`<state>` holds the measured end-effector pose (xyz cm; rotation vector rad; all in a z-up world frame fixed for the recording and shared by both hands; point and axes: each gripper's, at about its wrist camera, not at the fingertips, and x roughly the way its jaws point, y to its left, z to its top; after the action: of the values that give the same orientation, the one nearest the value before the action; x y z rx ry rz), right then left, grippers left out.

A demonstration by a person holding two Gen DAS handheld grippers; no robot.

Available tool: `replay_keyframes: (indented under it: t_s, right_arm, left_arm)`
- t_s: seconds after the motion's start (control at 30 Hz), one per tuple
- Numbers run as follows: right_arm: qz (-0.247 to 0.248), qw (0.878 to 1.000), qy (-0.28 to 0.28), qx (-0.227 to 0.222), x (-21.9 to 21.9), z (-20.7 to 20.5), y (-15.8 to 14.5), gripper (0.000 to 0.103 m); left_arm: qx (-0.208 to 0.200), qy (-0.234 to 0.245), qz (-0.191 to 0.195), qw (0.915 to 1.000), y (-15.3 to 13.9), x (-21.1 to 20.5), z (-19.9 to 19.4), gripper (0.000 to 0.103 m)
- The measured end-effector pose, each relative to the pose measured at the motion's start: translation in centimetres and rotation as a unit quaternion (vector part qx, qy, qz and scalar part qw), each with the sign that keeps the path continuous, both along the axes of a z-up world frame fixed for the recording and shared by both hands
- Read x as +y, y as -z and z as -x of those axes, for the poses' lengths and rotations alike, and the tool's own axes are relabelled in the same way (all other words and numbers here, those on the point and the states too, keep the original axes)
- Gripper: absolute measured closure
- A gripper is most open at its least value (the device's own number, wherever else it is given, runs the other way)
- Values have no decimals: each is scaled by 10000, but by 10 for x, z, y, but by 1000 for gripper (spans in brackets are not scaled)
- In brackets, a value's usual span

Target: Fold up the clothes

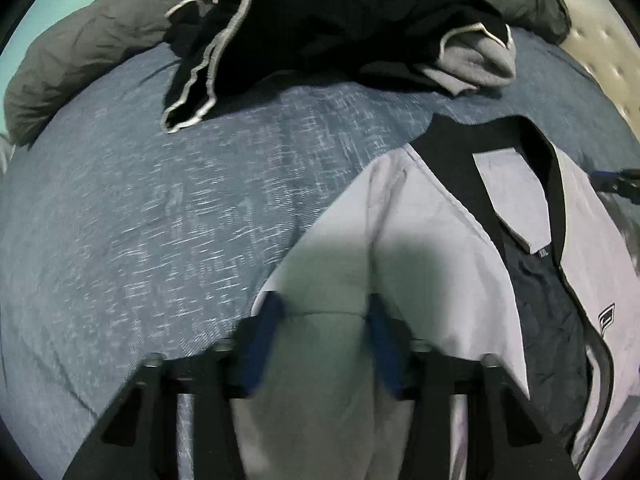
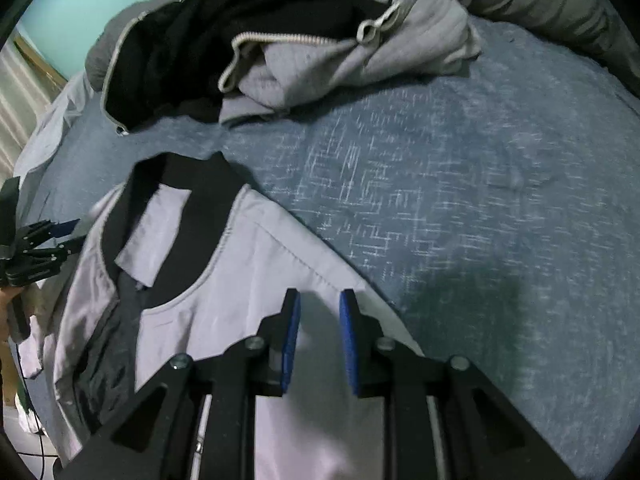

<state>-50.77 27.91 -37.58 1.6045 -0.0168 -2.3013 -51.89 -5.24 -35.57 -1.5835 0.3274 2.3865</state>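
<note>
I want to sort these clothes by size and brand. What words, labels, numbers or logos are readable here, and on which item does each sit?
Size tag inside the black collar of the pale grey jacket: seems to read "XXL", too blurred to be sure.
Dark rectangular chest badge on that jacket: unreadable.
Black and grey clothes pile: no text visible.

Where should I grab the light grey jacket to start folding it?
Take the light grey jacket at its shoulders, one hand-held gripper each side of the black collar, coming down from above. It lies flat and open-fronted on the blue bedspread, so pinching the shoulder edges looks easiest.
</note>
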Motion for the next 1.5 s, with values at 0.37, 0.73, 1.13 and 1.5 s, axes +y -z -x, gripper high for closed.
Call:
replay_keyframes:
  t_s: [0.37,0.73,1.13,1.5]
  right_arm:
    - [-457,9969,-540,336,-25,-2,4,103]
    - [-172,9966,-716,369,-23,20,-22,103]
    - [-397,9968,-694,-54,-10,20,20,46]
    - [-1040,9869,-876,864,-30,5,-14,97]
  left_arm:
    - [313,-58,62,9995,-8,-15,12,97]
    - [424,-87,18,9991,-26,-20,20,97]
    - [462,-58,-5,9989,-18,-19,15,97]
    - [661,-151,41,9977,-26,-21,13,97]
